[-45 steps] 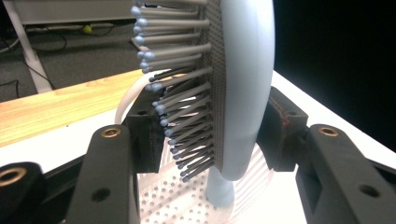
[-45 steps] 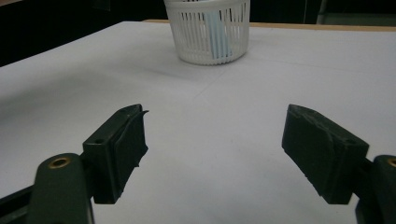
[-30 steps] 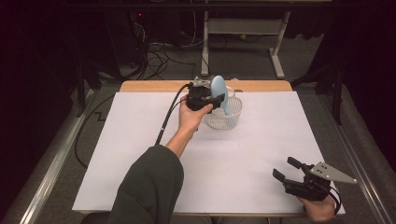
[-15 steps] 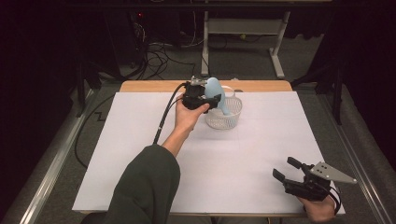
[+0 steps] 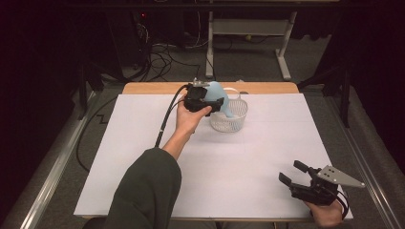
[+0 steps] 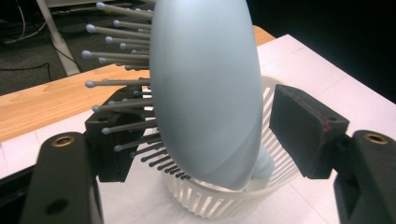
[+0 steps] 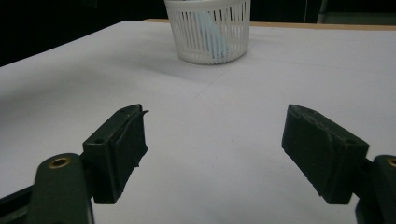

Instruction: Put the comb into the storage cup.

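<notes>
A pale blue hairbrush stands handle-down in a white slatted basket at the back of the table. In the left gripper view the brush's smooth back faces me and its bristles point left. My left gripper has its jaws on either side of the brush head. They have just been opening: the right pad stands apart from the brush and the left pad sits among the bristle tips. My right gripper rests open and empty near the table's front right corner, facing the basket.
White paper covers the table, with a wooden strip along the far edge. Cables and a metal stand are on the floor behind it. A black cable trails from the left gripper across the paper's left part.
The left gripper's jaws have spread wider around the brush head, and the brush has sunk and leaned a little to the left. The right gripper has not moved.
</notes>
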